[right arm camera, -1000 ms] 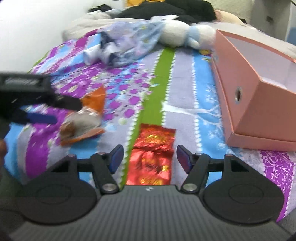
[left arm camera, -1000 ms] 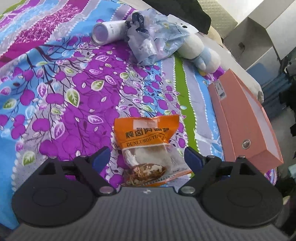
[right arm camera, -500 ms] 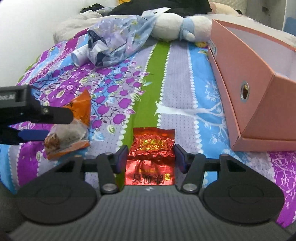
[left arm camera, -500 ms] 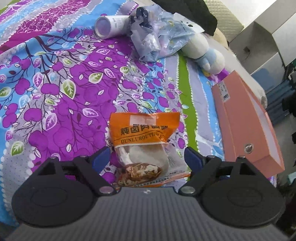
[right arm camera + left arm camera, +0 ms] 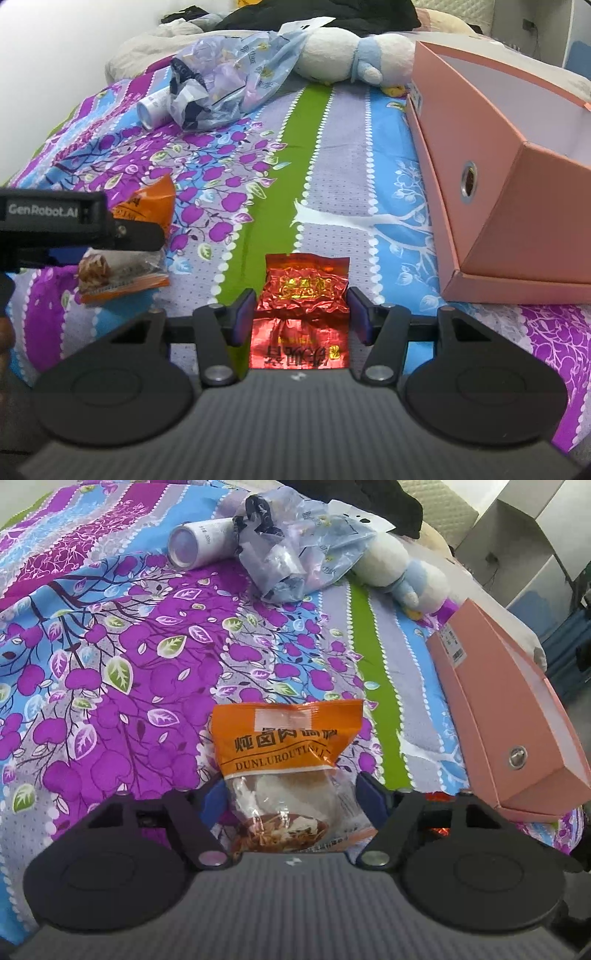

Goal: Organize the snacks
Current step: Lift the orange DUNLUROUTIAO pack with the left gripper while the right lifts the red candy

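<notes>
An orange snack packet with a clear lower half lies on the flowered bedspread. My left gripper straddles that clear half; its jaws are closing, with the blue pads near the packet's sides but not pressing. A red foil packet lies flat on the green stripe, and my right gripper is shut on it, pads against both edges. An open pink box stands to the right of the red packet. In the right wrist view the orange packet shows at the left, under the left gripper's black housing.
At the far end of the bed lie a white tube, a crumpled clear plastic bag, a white and blue plush toy and dark clothing. The pink box sits near the bed's right edge, with shelves beyond.
My left gripper slid forward over the orange packet and its jaws narrowed. My right gripper came down around the red packet and closed onto its sides.
</notes>
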`<state>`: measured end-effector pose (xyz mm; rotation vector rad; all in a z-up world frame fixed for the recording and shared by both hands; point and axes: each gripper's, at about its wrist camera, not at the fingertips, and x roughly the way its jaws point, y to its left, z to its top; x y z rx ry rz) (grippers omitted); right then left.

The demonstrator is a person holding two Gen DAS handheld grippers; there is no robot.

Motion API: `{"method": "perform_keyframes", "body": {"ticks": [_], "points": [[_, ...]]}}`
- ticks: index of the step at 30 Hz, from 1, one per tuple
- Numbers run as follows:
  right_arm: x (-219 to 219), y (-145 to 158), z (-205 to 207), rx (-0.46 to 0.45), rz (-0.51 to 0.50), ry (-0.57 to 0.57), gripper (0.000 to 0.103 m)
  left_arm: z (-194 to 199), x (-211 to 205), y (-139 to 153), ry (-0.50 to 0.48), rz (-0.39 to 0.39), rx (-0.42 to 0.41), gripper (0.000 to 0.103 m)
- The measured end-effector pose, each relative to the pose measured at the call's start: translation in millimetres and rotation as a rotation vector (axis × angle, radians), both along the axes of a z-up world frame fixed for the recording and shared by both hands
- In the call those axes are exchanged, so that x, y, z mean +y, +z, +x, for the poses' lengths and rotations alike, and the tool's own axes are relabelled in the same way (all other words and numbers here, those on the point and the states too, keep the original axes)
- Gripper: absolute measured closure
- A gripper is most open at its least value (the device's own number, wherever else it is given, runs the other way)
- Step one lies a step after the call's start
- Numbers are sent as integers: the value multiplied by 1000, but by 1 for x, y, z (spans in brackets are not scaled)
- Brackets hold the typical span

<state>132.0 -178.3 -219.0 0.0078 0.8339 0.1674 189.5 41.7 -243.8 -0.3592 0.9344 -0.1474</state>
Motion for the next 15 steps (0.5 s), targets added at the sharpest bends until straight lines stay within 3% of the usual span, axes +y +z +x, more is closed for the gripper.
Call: {"method": "perform_keyframes", "body": {"ticks": [8, 15], "points": [[-7, 11, -10, -18, -3, -14, 47, -13, -2, 10, -23, 0, -9, 30], [-9, 39, -25, -52, 0, -20, 47, -30, -5, 39, -47, -7, -39, 30]]}}
